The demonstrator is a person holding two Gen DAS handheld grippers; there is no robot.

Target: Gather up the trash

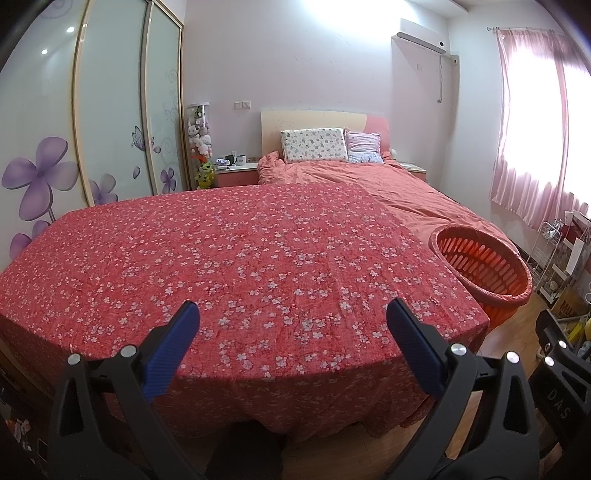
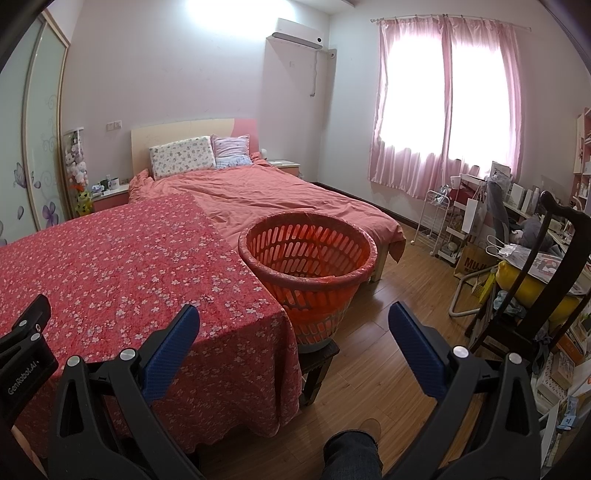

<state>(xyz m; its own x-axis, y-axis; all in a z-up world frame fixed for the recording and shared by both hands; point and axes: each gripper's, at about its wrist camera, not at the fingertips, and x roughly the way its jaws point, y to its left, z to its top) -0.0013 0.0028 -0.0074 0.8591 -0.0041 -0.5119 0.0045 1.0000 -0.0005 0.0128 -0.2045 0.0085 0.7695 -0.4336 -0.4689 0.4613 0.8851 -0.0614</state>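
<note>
**Red floral cloth, orange basket at its right edge, both tongs spread and holding nothing**

Red cloth with small white flowers (image 1: 236,266) covers the table in front of me and hangs over the near edge. No trash visible on it in either view.

My left gripper (image 1: 293,334) hovers over the near edge of the cloth, blue pads (image 1: 173,354) wide apart, nothing between them. My right gripper (image 2: 293,334) sits further right, over the table's near right corner and the wood floor (image 2: 388,354), jaws equally spread, nothing held. Its left blue pad (image 2: 171,354) overlaps the cloth; the right one is over bare floor.

Orange slatted basket (image 2: 308,258) stands just beside the table's right edge, propped on a dark stool (image 2: 319,358), with a thin orange-tinted liner over the rim. I see nothing inside it. In the left view the same basket (image 1: 480,266) shows at the far right.

Far side: a bed with a salmon duvet (image 2: 266,199), a floral pillow (image 2: 183,157) and a striped pink one (image 2: 231,147) against the headboard. Wardrobe with purple flower doors (image 1: 110,110) on the left. Pink curtains (image 2: 443,103) over a bright window on the right, air conditioner (image 2: 297,33) high on the wall. Dark wooden chair (image 2: 554,258) and cluttered shelves at far right.

A trouser leg and a shoe (image 2: 364,439) show at the bottom of the right view. The body of the other gripper pokes in at each view's side.
</note>
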